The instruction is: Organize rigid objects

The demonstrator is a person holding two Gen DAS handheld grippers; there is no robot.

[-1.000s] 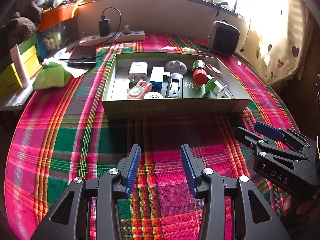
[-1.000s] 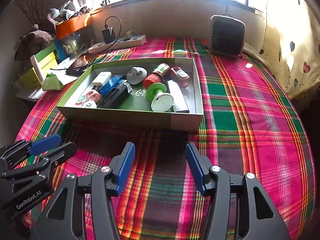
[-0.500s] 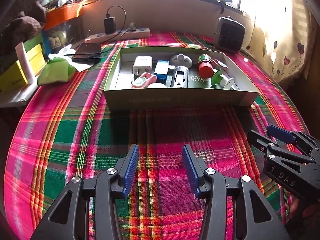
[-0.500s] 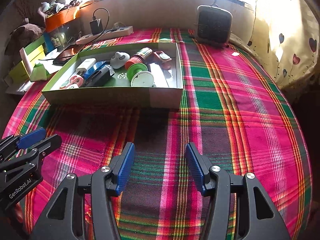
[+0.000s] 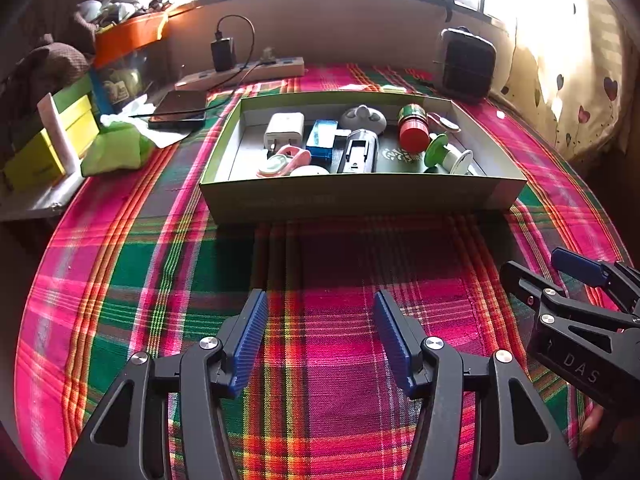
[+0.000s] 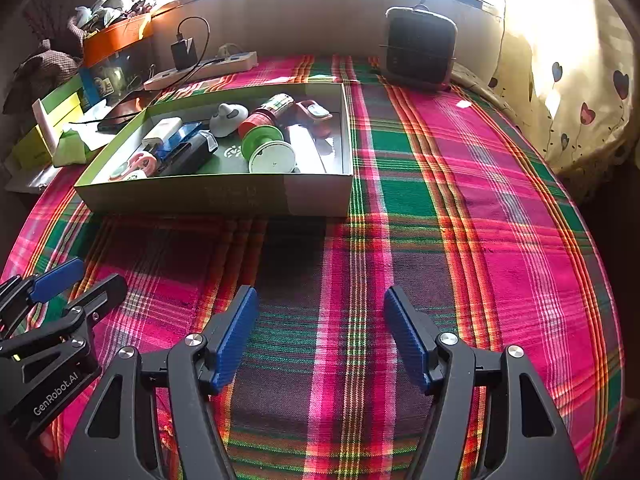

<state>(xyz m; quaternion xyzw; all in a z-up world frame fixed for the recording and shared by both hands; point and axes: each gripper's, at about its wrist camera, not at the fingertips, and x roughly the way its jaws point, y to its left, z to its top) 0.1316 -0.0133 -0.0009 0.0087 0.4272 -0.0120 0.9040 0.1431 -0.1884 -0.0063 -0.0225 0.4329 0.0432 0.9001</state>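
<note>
Both grippers hang above the plaid cloth (image 5: 320, 264) with nothing between their blue pads. On the left gripper (image 5: 320, 340) the jaws are opening, only bare cloth showing in the gap. On the right gripper (image 6: 322, 336) the jaws are likewise opening over bare cloth. In the left wrist view the right gripper appears at about 4 o'clock, low at the frame's edge; in the right wrist view the left gripper sits at about 8 o'clock.

Farther out, toward 12 o'clock from the left gripper, a shallow green box (image 5: 360, 198) rests on the cloth and holds the rigid objects. From the right gripper it lies toward 11 o'clock. Inside, along the near wall at the box's 7 o'clock, lies a pink and white gadget (image 5: 282, 162). Beside it stands a dark grey device (image 5: 358, 152), with a blue block (image 5: 321, 140) and a white plug adapter (image 5: 284, 128) behind. A green-flanged spool (image 5: 446, 154) lies on its side toward the box's 4 o'clock, touching or nearly touching a red-capped jar (image 5: 414, 130). A grey rounded piece (image 5: 364, 117) sits at the far wall.

Beyond the box, at 11 o'clock, a dark phone (image 5: 178, 106) lies near a white power strip (image 5: 244, 74) carrying a black charger (image 5: 223, 53). A green cloth bundle (image 5: 116, 150) sits at 10 o'clock. A small dark heater (image 5: 466, 66) stands at 1 o'clock below the window.
</note>
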